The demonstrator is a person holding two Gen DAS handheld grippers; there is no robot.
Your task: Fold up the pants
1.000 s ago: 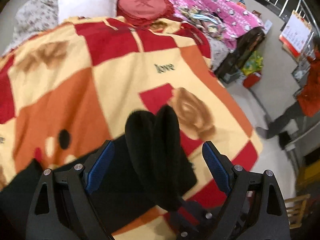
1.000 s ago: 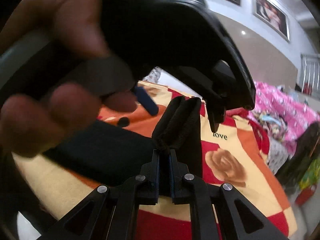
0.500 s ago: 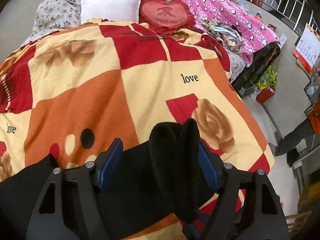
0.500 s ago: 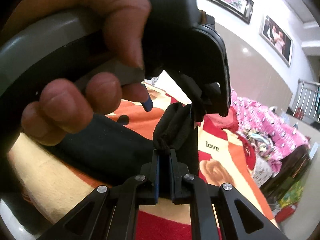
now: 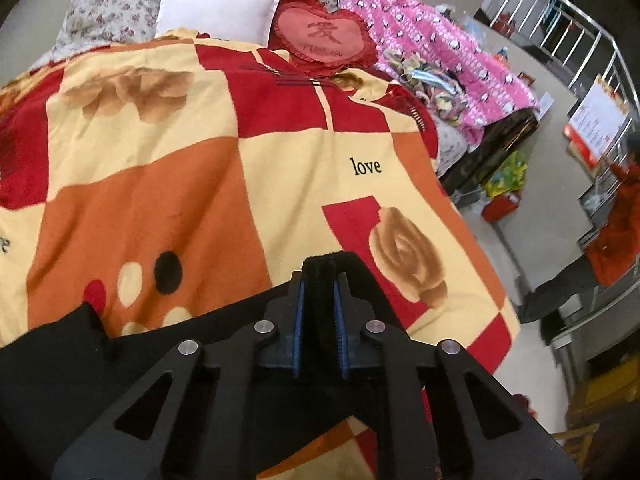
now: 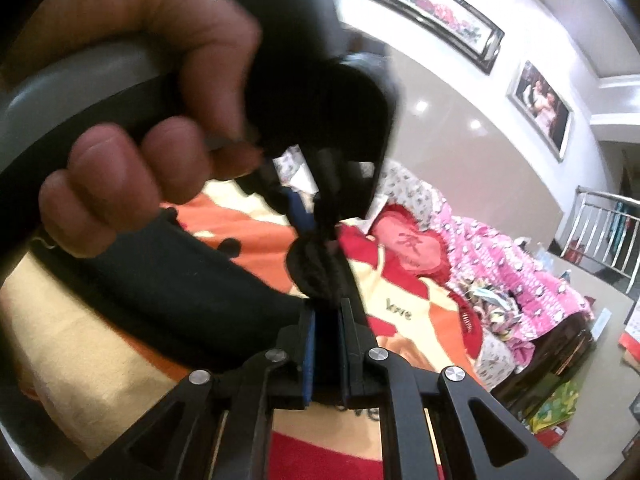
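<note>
Pants (image 5: 168, 360): black cloth, matt, thick, fuzzy at the bunched edge. Blanket (image 5: 160, 184): soft fleece cloth, matt, printed in colour blocks. Left gripper (image 5: 319, 308): matt black plastic, ribbed blue pads, bright metal pins. Right gripper (image 6: 327, 344): same finish. Railing (image 5: 560, 36): polished metal, glossy. Heart cushion (image 5: 324, 36): red cloth, frilled edge.
</note>
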